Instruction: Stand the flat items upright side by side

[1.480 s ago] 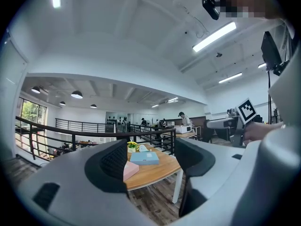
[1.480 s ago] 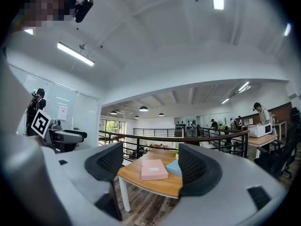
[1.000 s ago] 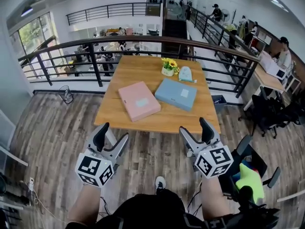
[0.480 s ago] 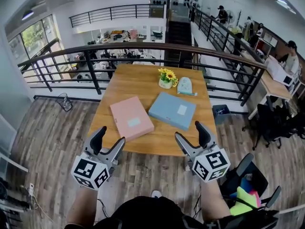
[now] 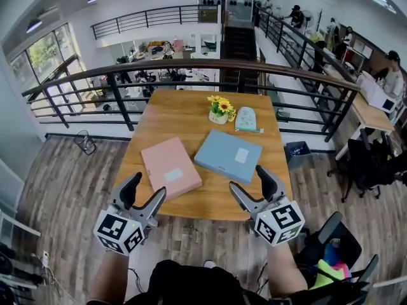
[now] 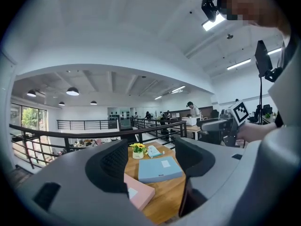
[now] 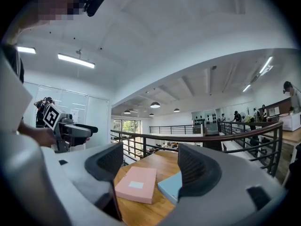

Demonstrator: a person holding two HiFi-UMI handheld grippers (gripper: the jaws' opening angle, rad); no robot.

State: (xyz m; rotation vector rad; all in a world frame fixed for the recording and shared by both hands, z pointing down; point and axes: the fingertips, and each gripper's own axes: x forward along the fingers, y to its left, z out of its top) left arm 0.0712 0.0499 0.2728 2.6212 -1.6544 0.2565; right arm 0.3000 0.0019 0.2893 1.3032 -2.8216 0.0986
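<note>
1. Jaws of the left gripper [image 5: 146, 188] stand wide apart with nothing between them. It hangs over the floor, just short of the near edge of the table [image 5: 184, 110].
2. The pink box [image 5: 170, 168] lies flat on the table, straight ahead of the left gripper. This gripper is the nearer one to it. Its long side points away from the person and leans a little to the left. Its near corner is close to the table's near edge, so I think a jaw could slip under it there.
3. The bare wood on the far left looks like good room for standing both boxes up side by side.
4. The blue box [image 5: 227, 156] lies flat just beside the pink one, not touching it. Its long side runs mostly across the table.
5. The flower pot [image 5: 220, 108] and a small pouch [image 5: 246, 118] sit just behind the blue box. Tipping the box up toward the far side could bump them.
6. The right gripper [image 5: 248, 180] is also wide open and empty. It hangs at the near edge, with the blue box just ahead and a bit to its left. It is the nearer gripper for that box.
</note>
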